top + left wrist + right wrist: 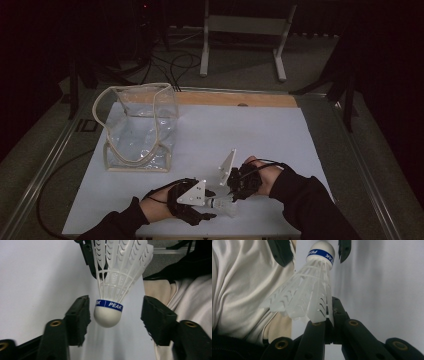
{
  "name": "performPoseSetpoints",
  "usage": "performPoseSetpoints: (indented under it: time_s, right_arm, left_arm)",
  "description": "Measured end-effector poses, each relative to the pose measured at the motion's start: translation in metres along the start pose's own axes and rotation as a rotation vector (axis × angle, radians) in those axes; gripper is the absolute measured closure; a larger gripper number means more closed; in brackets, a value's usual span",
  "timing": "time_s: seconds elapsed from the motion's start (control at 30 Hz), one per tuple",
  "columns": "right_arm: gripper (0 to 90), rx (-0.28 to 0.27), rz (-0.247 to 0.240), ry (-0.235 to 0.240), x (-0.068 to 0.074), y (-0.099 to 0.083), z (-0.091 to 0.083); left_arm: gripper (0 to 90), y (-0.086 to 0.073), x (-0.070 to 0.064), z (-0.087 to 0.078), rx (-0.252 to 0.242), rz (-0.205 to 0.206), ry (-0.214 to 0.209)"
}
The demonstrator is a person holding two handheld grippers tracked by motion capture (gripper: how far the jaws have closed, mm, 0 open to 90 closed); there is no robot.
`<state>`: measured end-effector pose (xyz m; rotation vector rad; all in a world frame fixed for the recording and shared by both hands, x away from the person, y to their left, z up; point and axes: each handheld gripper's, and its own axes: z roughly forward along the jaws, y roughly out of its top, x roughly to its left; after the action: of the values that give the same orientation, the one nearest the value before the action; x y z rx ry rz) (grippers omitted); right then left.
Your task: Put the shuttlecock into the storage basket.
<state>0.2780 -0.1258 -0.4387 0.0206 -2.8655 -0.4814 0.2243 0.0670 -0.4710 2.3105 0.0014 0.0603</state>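
The shuttlecock is off the desk, held in the air near the front edge, between the two hands. It is white plastic with a rounded cork tip and a blue band reading PEAK. The right tongs have it by the skirt: in the right gripper view the two black jaws are pressed together on the rim of the feathers, with the cork pointing away toward the other tool. The left tongs stand wide open on either side of the cork; in the left gripper view there is clear space between each pad and the tip, so they have hold of nothing yet.

It looks to me like a hand-over caught halfway. The pick-up is done and the shuttlecock is lined up between the open jaws. What is left, I'd judge, is for the left tongs to close on the cork, the right to let go of the skirt, and then the carry to wherever it is meant to go.

The likely place is the clear bag with the pale trim, standing open-topped at the far left of the desk, well apart from both hands. I can make out nothing inside it from here.
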Motion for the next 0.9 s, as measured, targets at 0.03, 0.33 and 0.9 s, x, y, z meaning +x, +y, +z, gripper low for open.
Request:
performPoseSetpoints:
  time_s: [0.03, 0.33, 0.9]
  right_arm:
    - [90.0, 0.0, 0.0, 0.0, 0.0, 0.0, 0.0]
    - [90.0, -0.003, 0.0, -0.004, 0.0011, 0.0018, -0.0005]
    - [65.9, -0.011, 0.042, -0.086, 0.0005, 0.0027, 0.0025]
  left_arm:
    - [43.1, 0.0, -0.0003, 0.0005, 0.002, 0.003, 0.003]
    - [62.0, -0.001, 0.0008, -0.0004, 0.006, 0.017, 0.021]
    - [66.4, 0.0007, 0.0028, -0.0055, 0.054, 0.033, 0.003]
